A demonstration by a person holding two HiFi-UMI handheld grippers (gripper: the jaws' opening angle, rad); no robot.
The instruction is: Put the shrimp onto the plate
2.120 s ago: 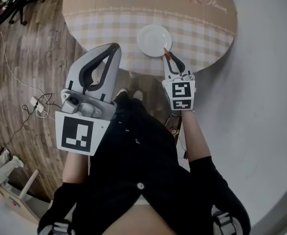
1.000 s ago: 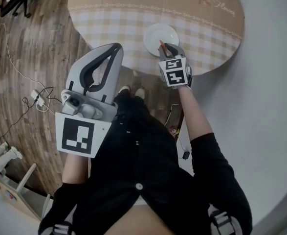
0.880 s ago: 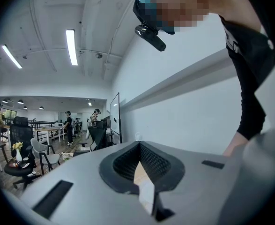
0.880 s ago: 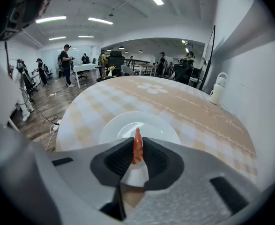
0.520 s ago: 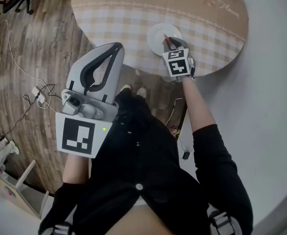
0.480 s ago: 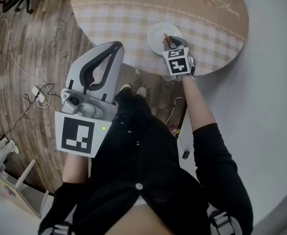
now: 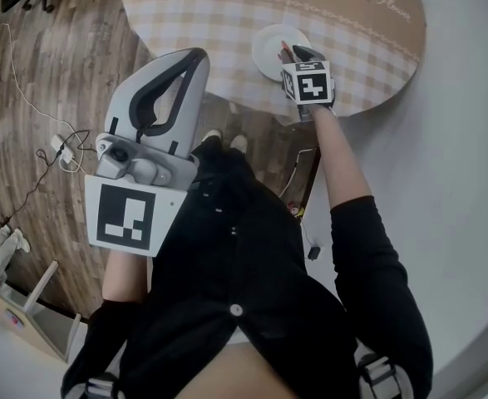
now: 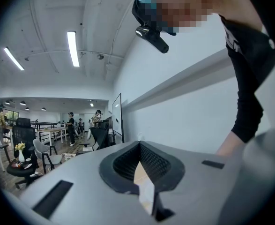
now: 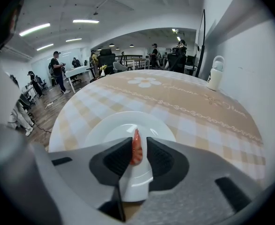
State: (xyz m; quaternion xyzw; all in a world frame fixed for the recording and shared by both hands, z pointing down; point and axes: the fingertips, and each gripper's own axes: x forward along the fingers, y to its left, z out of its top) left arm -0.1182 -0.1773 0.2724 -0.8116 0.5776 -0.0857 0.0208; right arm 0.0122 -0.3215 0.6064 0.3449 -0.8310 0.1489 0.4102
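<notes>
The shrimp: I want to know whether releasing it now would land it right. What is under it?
The white plate lies under the shrimp, which the right gripper holds. The gripper's body covers much of the plate's near half; whether shrimp and plate touch cannot be told.

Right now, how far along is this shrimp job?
Picking up looks done: the shrimp is pinched in the right hand-held gripper. In hand: that gripper hangs over the white plate on the checked table. Left to do: lower it, open the jaws and leave the shrimp lying on the plate. The left hand-held gripper is shut and empty.
</notes>
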